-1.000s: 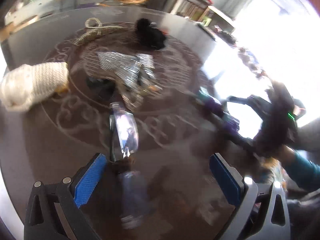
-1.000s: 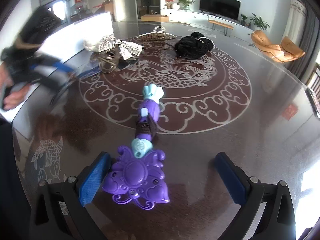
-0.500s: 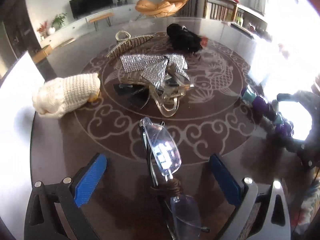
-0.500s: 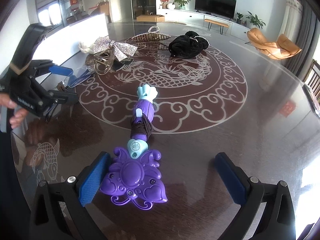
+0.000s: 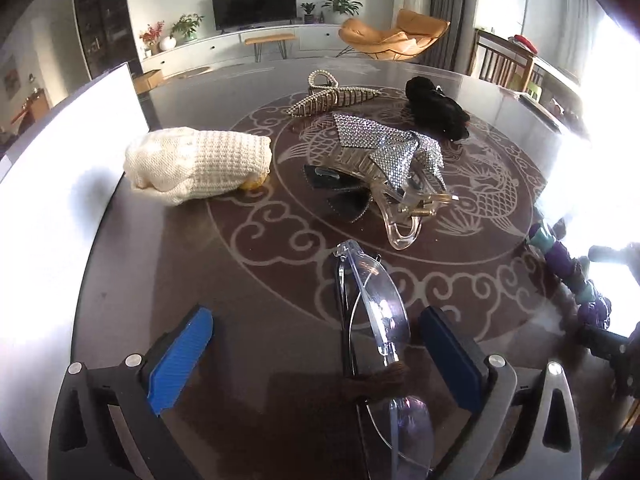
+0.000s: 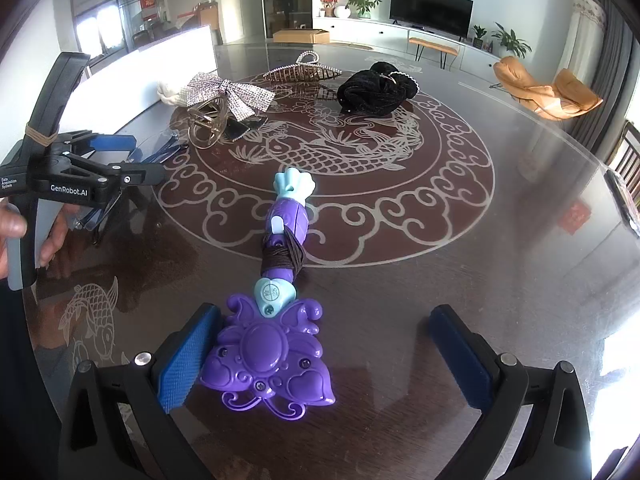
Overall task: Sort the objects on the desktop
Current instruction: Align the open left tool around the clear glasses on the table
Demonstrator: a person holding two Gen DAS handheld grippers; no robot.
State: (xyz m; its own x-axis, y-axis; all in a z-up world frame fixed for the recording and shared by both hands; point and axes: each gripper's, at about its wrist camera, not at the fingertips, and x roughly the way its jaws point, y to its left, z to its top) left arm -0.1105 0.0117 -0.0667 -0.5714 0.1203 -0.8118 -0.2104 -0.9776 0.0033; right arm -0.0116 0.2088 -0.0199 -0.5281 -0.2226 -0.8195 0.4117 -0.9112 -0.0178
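We hold both grippers low over the glass-topped bench (image 5: 120, 312), each spread wide and gripping nothing.

Left wrist view, left to right:
- The knit pouch (image 5: 198, 164) lies at the left, beside the white board (image 5: 60, 184).
- The left gripper (image 5: 316, 346) has its jaws parted. The glasses (image 5: 376, 316) lie on the bench between the jaws, nearer the right one, with a brown hair tie (image 5: 376, 380) wrapped round the middle.
- Beyond the glasses sits the clear claw clip (image 5: 404, 216) with the rhinestone bow (image 5: 388, 144) on it, over a dark flat item we cannot identify.
- Farther back lie the pearl clip (image 5: 332, 96) and, to its right, the black scrunchie (image 5: 436, 108).
- The purple wand (image 5: 568, 264) shows at the far right, partly lost in glare.

Right wrist view, left to right:
- The left gripper (image 6: 148, 156) appears at the left edge, held by a hand (image 6: 24, 236).
- The right gripper (image 6: 324, 346) has its jaws parted. The flower head of the wand (image 6: 272, 352) lies between them, just beside the left pad (image 6: 188, 356); we cannot tell whether they touch. The wand's handle points away toward the bench centre.
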